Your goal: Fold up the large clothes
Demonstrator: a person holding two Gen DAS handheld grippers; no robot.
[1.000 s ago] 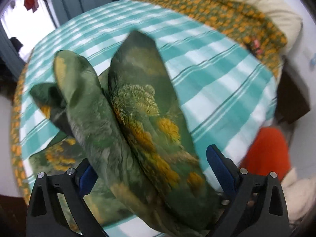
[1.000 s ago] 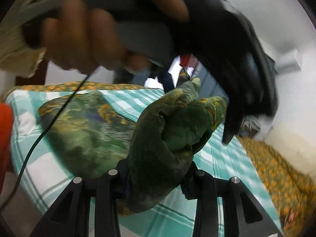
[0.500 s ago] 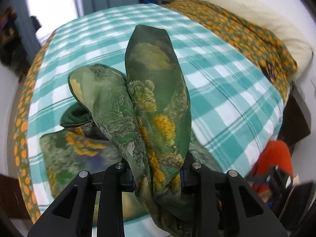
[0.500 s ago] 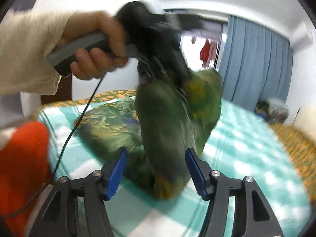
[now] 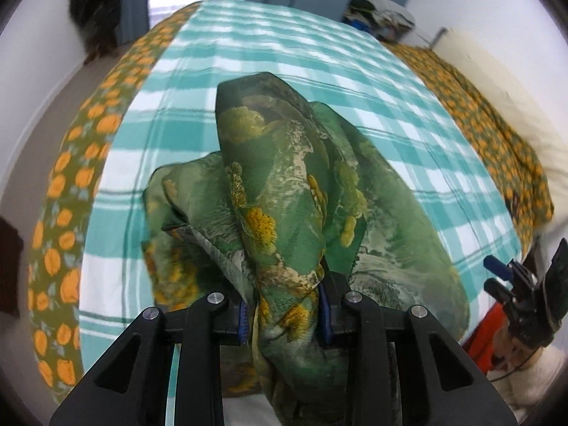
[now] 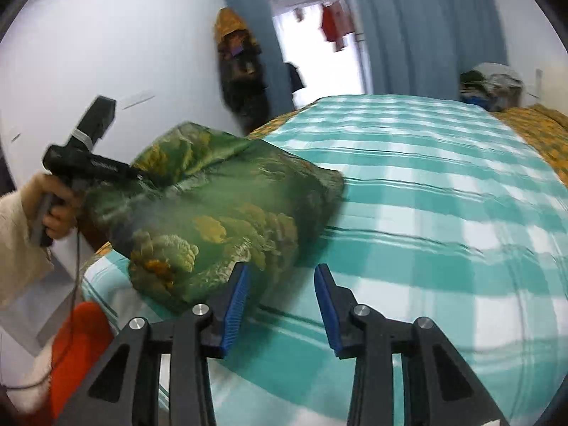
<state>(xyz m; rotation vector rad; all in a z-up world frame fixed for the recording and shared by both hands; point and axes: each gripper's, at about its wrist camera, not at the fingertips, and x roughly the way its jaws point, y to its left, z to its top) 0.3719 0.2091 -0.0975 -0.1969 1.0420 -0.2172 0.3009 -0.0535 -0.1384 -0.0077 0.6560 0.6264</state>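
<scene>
Green printed cloth (image 5: 284, 191) is bunched between my left gripper (image 5: 284, 317)'s jaws, clamped tight, the rest heaped on the checked bed sheet (image 5: 408, 113). My right gripper (image 6: 282, 294) has nothing between its jaws, which are closing beside the heap. I should take a clean edge with the right, not a wad, then spread both apart to flatten before folding.

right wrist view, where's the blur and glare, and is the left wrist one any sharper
Right wrist view: green printed garment and checked bedsheet smeared by motion, doorway blown out white. Left wrist view: the garment sharper, far sheet streaky, fisheye bends the bed's edges.
</scene>
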